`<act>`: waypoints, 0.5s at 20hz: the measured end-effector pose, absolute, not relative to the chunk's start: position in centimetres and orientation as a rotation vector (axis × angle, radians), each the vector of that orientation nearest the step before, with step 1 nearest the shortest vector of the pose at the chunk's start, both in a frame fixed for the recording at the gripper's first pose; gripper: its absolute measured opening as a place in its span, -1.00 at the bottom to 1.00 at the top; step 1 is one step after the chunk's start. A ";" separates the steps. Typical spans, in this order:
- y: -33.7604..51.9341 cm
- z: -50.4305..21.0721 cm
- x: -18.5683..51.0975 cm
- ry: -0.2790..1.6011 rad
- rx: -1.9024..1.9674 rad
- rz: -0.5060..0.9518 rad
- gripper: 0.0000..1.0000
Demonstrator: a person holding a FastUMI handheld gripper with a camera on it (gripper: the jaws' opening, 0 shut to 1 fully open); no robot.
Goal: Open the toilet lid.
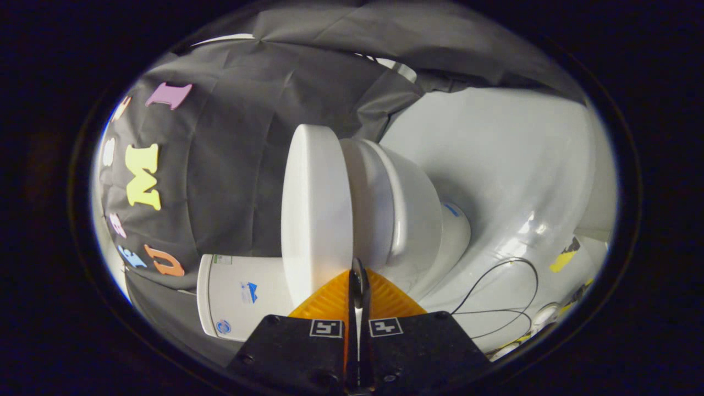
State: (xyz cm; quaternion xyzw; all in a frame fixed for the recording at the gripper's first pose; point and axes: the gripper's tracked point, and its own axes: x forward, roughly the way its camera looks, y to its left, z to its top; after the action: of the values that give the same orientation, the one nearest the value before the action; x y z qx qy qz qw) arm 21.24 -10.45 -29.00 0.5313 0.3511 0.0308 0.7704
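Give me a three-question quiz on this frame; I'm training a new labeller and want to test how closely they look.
1. True or false: the gripper has its fingers spread wide around the toilet lid.
2. The fingertips are nearest to: A) the cloth wall, B) the seam between the lid and the seat, C) the tank.
3. Fill in: a thin black ___ loops over the white floor.

Key: 1 false, the fingers are together; 2 B; 3 cable.
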 end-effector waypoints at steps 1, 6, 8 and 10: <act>-10.5 -28.2 21.2 0.745 1.138 0.074 -0.92; -10.3 -26.2 21.3 0.728 1.150 0.053 -0.93; -10.0 -24.9 21.0 0.704 1.135 0.063 -0.93; -9.3 -23.1 20.8 0.671 1.058 0.088 -0.93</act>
State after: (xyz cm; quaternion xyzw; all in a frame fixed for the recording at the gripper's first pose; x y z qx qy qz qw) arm 20.77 -9.26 -23.11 0.4950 0.3138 0.0410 0.8092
